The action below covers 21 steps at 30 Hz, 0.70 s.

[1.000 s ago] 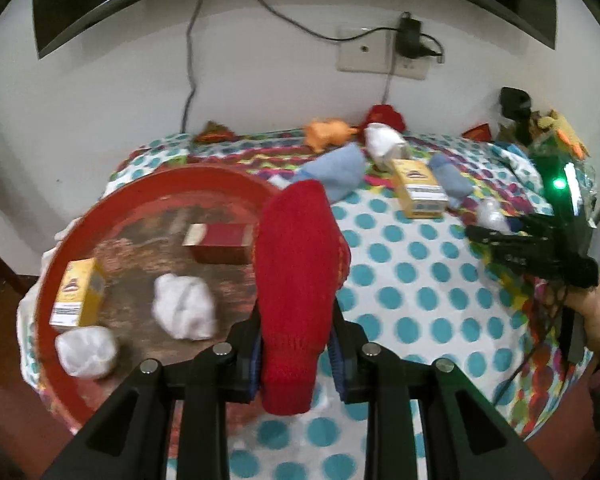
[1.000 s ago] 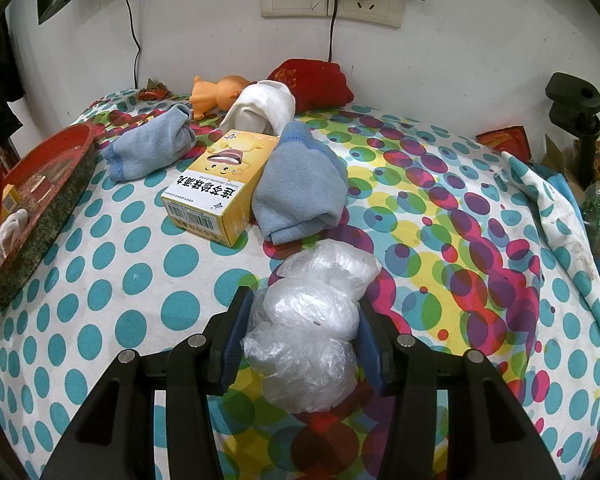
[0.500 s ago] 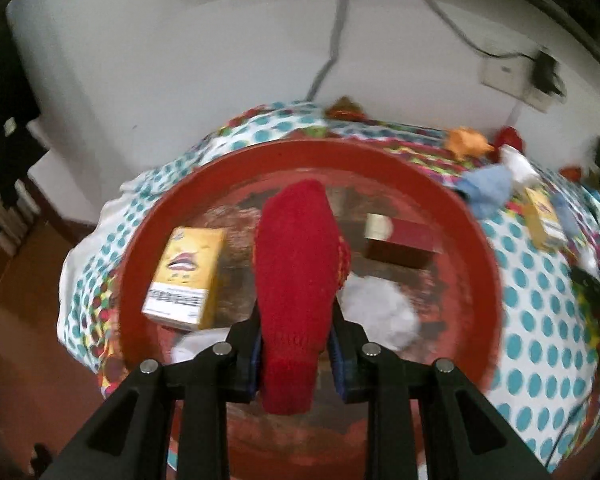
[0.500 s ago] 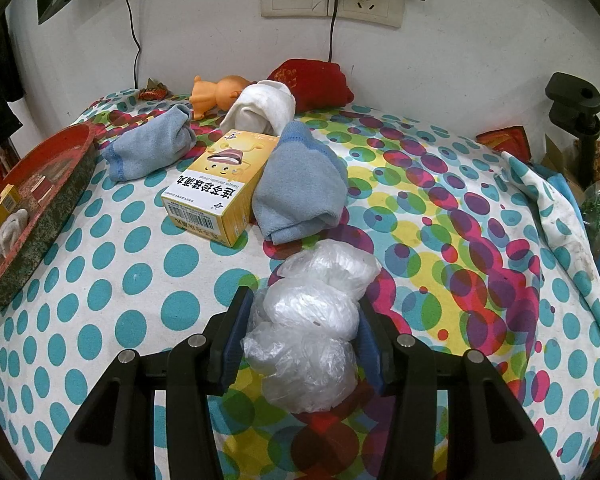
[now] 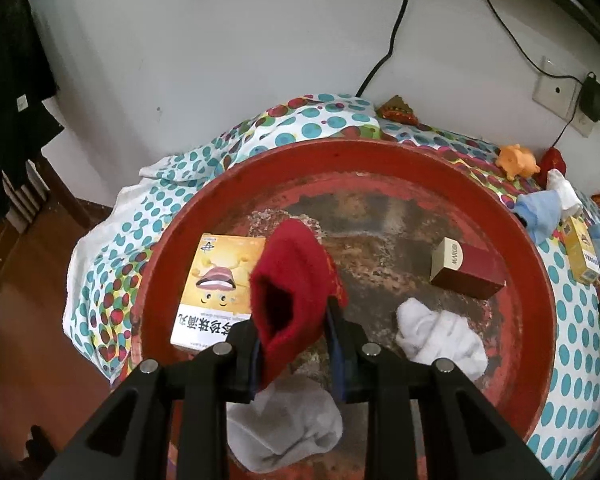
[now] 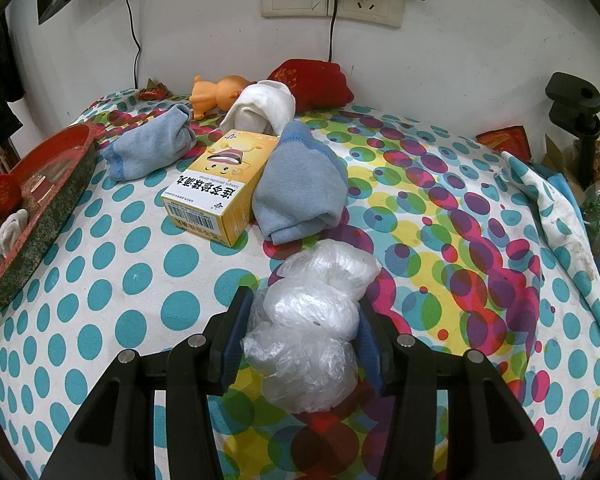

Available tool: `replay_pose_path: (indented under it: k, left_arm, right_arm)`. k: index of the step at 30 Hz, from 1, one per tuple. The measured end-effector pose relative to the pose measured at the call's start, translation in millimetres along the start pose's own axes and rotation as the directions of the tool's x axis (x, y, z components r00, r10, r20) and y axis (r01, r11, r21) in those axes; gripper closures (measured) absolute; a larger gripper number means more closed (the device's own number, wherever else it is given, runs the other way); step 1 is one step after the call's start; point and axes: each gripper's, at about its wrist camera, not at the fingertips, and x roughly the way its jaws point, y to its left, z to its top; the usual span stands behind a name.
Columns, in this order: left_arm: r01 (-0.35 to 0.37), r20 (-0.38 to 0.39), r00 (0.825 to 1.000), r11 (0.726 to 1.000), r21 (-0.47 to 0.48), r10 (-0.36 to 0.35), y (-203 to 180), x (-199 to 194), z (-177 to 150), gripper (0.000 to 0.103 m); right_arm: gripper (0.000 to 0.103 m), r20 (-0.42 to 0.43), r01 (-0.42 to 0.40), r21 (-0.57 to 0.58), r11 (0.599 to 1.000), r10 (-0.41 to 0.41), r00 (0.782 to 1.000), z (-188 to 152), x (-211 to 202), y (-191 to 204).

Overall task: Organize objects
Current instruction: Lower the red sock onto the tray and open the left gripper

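Left gripper (image 5: 296, 346) pinching red sock (image 5: 294, 292) above round red tray (image 5: 540, 280), right gripper (image 6: 300, 330) clamped on crumpled plastic bag (image 6: 312, 320), dotted worktop (image 6: 100, 280) beneath.

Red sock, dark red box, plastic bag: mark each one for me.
red sock (image 5: 296, 280), left wrist view, middle of the sock above the open cuff
dark red box (image 5: 470, 274), left wrist view, its long side face
plastic bag (image 6: 312, 328), right wrist view, crumpled middle bulge
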Motion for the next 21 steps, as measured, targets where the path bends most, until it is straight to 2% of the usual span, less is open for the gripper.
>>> replay_pose_path:
  k: [15, 21]
  left_arm:
    - [-0.016, -0.023, 1.0, 0.999, 0.038, 0.017, -4, 4, -10, 0.073]
    - [-0.028, 0.006, 1.0, 0.999, 0.031, 0.028, -3, -11, -16, 0.063]
  right_arm:
    - [0.056, 0.0, 0.001, 0.0, 1.0, -0.001, 1.0, 0, 0, 1]
    - [0.056, 0.0, 0.001, 0.0, 1.0, -0.001, 1.0, 0, 0, 1]
